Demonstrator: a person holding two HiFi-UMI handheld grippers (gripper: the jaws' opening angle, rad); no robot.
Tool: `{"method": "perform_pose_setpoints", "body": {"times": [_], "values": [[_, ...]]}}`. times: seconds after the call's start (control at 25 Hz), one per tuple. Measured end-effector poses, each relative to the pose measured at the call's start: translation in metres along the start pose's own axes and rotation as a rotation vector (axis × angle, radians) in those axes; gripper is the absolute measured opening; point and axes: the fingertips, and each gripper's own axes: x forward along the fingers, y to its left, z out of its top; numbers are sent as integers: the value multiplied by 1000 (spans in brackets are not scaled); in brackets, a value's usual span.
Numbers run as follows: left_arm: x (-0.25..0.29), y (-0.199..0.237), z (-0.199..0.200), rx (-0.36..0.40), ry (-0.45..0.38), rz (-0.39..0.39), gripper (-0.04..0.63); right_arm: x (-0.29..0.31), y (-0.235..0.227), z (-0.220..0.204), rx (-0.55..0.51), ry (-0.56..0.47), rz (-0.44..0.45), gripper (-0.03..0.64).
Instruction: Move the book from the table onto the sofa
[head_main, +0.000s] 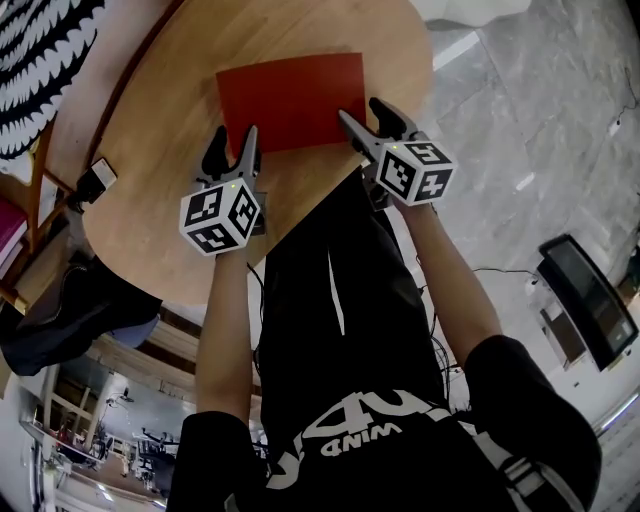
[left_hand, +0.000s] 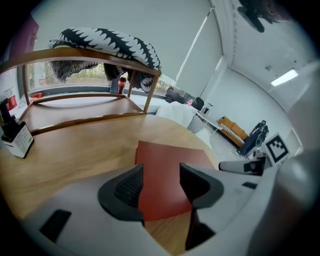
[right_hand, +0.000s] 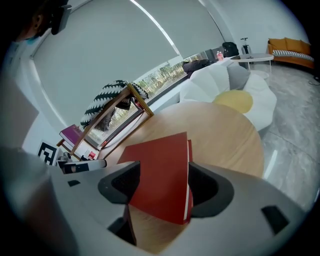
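Note:
A thin red book (head_main: 292, 100) lies flat on the round wooden table (head_main: 160, 230). My left gripper (head_main: 232, 150) is at the book's near left corner, my right gripper (head_main: 372, 118) at its near right corner. In the left gripper view the book (left_hand: 167, 165) shows in the gap of the left gripper (left_hand: 162, 182), whose pads stand apart from it. In the right gripper view the book (right_hand: 160, 170), its white page edge showing, reaches in between the spread jaws of the right gripper (right_hand: 164, 182). Both grippers are open.
A small white stand (left_hand: 17, 140) with a dark device sits at the table's left edge. A wooden frame with a black-and-white throw (left_hand: 107, 42) stands behind the table. A white sofa (right_hand: 235, 80) with a yellow cushion (right_hand: 234, 101) lies past the far edge.

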Motion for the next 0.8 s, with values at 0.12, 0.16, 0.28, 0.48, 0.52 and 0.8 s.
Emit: {"method": "perform_pose_setpoints", "body": {"times": [0.12, 0.16, 0.28, 0.48, 0.52, 0.8], "values": [[8, 11, -13, 11, 31, 22, 215, 5, -6, -9, 18, 18, -7, 278], [10, 15, -17, 13, 43, 29, 215, 6, -7, -12, 25, 23, -9, 278], [17, 22, -29, 9, 75, 36, 215, 11, -10, -23, 45, 46, -5, 278], [23, 23, -42, -9, 110, 15, 215, 18, -9, -41, 68, 97, 12, 278], [24, 23, -43, -14, 112, 10, 215, 19, -8, -43, 70, 101, 11, 278], [26, 25, -45, -56, 120, -17, 230, 22, -12, -47, 76, 116, 0, 278]]}}
